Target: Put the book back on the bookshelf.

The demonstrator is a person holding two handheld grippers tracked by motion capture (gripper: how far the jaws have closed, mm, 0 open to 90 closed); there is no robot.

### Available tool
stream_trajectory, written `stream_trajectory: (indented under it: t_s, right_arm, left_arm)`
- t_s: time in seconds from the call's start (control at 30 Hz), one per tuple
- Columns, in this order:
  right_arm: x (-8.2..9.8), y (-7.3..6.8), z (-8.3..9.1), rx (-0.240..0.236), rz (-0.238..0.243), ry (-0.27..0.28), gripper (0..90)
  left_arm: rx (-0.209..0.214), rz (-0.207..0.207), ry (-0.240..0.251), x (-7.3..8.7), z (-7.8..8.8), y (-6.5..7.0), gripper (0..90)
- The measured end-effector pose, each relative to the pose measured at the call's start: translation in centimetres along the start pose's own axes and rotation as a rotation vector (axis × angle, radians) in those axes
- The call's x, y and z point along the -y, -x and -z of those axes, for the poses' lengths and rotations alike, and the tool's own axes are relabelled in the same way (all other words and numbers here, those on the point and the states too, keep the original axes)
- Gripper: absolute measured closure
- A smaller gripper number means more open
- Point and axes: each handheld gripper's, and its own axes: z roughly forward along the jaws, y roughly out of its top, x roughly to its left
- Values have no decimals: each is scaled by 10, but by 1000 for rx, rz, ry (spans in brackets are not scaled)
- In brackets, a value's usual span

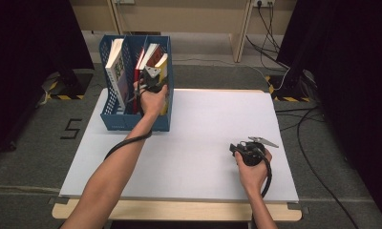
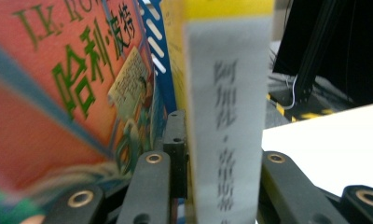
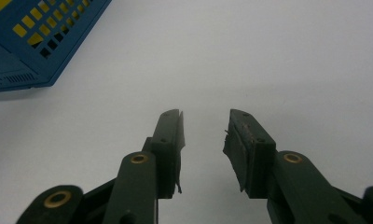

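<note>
Books stand in the blue perforated plastic file box (image 1: 113, 114) at the far left corner of the white surface (image 1: 203, 143), and the work looks close to its end. The left hand-held gripper (image 1: 152, 76) reaches into the right-hand compartment, its jaws on either side of the spine of the yellow-topped, grey-spined paperback (image 2: 229, 126). In the left gripper view the grey spine fills the gap between the jaws, so I read it as gripped, though lightly. The book is already upright inside the box, against the right wall, beside the red-orange paperback with green lettering (image 2: 58, 88). A white-covered book (image 1: 115, 67) leans in the left compartment.

What remains, as I judge it, is letting go and drawing the left hand-held gripper out without tipping the book. The right hand-held gripper (image 3: 204, 135) rests near the right front corner of the surface, its jaws moderately parted with nothing between them.

The box walls and the neighbouring book hem in the left hand-held gripper, leaving little room to spread the jaws. The middle of the surface is bare. Black cables (image 1: 318, 143) lie on the floor beyond the right edge, well apart from the work.
</note>
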Motion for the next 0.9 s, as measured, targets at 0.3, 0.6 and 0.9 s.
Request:
stream_trajectory:
  t_s: [0.3,0.6,0.9]
  right_arm:
    - [2,-3,1,-1,4,-4,646]
    - [3,-5,1,-3,3,-5,644]
    - [3,-5,2,-4,6,-7,642]
  left_arm:
    - [39,-23,-88,5,18,-7,728]
    - [58,-44,-101,13,28,-6,705]
    - [82,-31,-51,12,49,-5,660]
